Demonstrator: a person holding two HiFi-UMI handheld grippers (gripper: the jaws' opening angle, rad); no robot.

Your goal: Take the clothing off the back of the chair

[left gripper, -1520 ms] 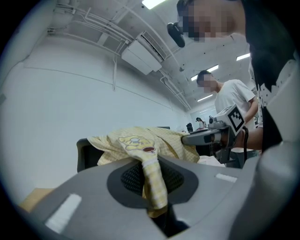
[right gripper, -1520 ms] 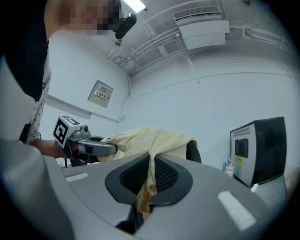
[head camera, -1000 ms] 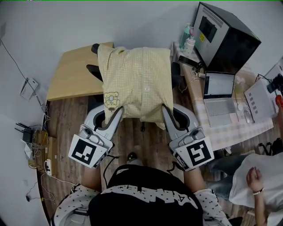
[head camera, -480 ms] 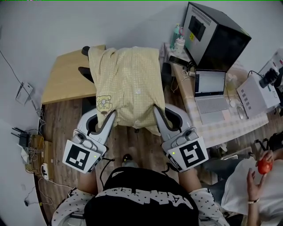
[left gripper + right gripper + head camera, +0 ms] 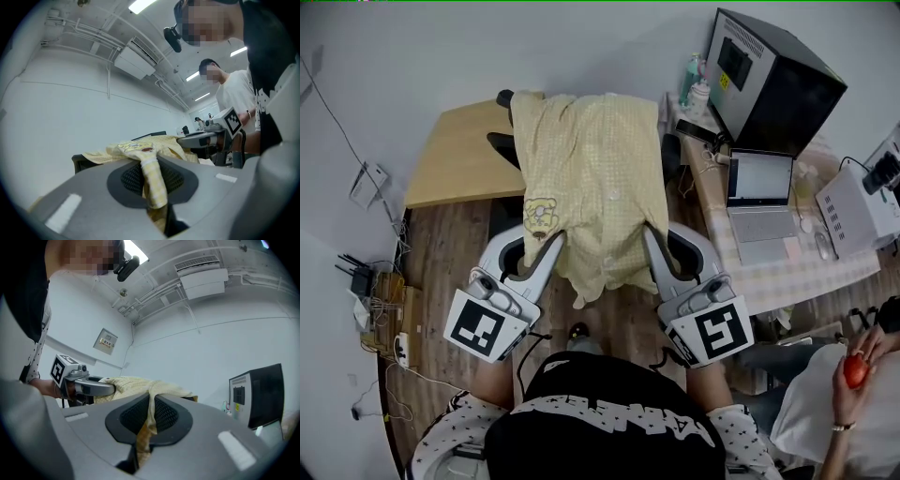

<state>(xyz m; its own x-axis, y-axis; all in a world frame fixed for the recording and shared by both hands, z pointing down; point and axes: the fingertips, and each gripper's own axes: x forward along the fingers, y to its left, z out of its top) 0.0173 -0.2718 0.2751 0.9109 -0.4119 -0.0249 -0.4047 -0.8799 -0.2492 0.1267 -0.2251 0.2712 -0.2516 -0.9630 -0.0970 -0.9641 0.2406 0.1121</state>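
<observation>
Both jaws closed on cloth: left gripper (image 5: 551, 246) and right gripper (image 5: 649, 239) pinch the yellow shirt (image 5: 591, 159). Lift evenly, draw back level (far end drapes the chair (image 5: 499, 143)) to avoid snagging.

i see a wood floor (image 5: 441, 272) with router (image 5: 358, 277) and power strip (image 5: 401, 353) at left. wooden desk (image 5: 455, 155) by wall. chair (image 5: 501, 145) back carries yellow shirt (image 5: 591, 178). checked-cloth table (image 5: 769, 277) at right holds laptop (image 5: 764, 202), black cabinet (image 5: 773, 80), bottles (image 5: 698, 89).
</observation>
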